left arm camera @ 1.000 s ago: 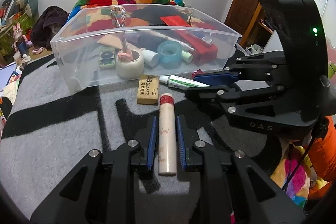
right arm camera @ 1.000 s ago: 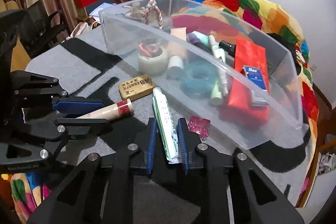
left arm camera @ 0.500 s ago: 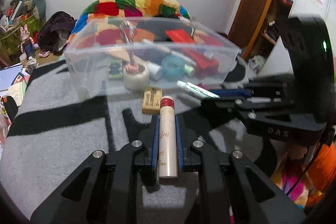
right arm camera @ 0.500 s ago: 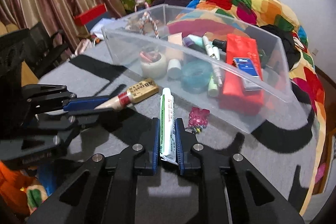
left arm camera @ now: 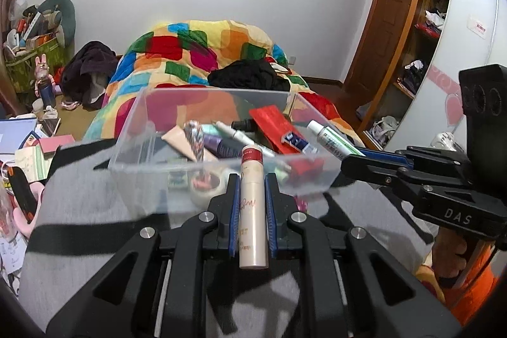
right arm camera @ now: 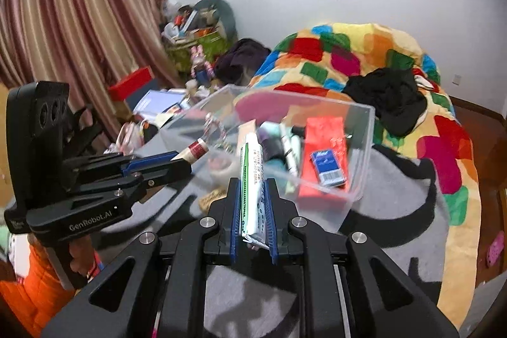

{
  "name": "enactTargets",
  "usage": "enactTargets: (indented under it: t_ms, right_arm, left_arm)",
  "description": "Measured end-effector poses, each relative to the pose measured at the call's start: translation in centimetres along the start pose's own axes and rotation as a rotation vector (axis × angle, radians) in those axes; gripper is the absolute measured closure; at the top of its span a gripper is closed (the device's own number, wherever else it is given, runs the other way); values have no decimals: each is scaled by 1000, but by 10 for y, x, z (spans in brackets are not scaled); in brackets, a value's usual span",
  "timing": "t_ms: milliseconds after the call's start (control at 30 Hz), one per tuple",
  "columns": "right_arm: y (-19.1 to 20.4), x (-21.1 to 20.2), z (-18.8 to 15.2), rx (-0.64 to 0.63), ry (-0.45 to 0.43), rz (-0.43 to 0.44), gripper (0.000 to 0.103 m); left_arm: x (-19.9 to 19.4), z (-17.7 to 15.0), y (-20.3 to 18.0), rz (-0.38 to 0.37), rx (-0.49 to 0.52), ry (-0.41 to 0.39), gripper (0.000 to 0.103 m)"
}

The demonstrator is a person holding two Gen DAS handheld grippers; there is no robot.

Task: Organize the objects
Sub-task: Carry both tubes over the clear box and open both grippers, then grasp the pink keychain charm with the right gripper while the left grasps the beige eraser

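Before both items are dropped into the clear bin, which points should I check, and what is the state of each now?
1. Left gripper holds the cream tube with red band firmly between its jaws: ok.
2. Right gripper holds the green-and-white toothpaste tube: ok.
3. Clear bin is open on top: ok.
4. Tube tips are past the bin's near rim: cannot tell.
5. The two grippers are apart, not touching: ok.
6. Free space inside among the red pouch and other items: cannot tell.

The clear bin (left arm camera: 317, 179) is open on top, its near wall standing before both loaded fingers (left arm camera: 234, 211)
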State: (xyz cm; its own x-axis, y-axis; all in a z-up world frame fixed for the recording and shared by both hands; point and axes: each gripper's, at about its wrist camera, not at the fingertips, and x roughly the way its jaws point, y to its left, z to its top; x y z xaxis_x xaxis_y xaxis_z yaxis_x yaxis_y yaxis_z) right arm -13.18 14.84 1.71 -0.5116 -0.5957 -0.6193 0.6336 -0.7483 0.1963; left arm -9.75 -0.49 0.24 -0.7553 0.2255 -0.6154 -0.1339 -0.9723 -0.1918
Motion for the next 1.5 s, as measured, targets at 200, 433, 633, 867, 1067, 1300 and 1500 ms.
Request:
enactTargets:
  t_ms: [200, 433, 633, 867, 1067, 1300, 1500]
  right_arm:
    - [-14, 10, 11, 53, -12, -67, 90]
    - [-32, 41, 20, 100, 32, -101, 90]
    - [-31, 50, 20, 93, 65, -93, 89]
    - [-24, 34, 17, 67, 42, -71, 83]
    - [-17, 22, 12, 36, 37, -65, 82]
    - [-6, 15, -5, -50, 62, -38, 77]
    - [-5, 36, -24, -73, 151, -51, 73]
  left_arm:
    - [20, 15, 4, -9, -30, 24, 89]
    - [42, 28, 11, -26, -80, 67, 89]
    - [49, 34, 8, -48, -77, 93, 88]
    - [30, 31, 4, -61, -49, 59, 88]
    - [19, 21, 2, -60, -16, 58, 88]
    - [22, -3, 3, -34, 16, 141, 83]
    - [37, -23, 14, 12, 27, 236, 76]
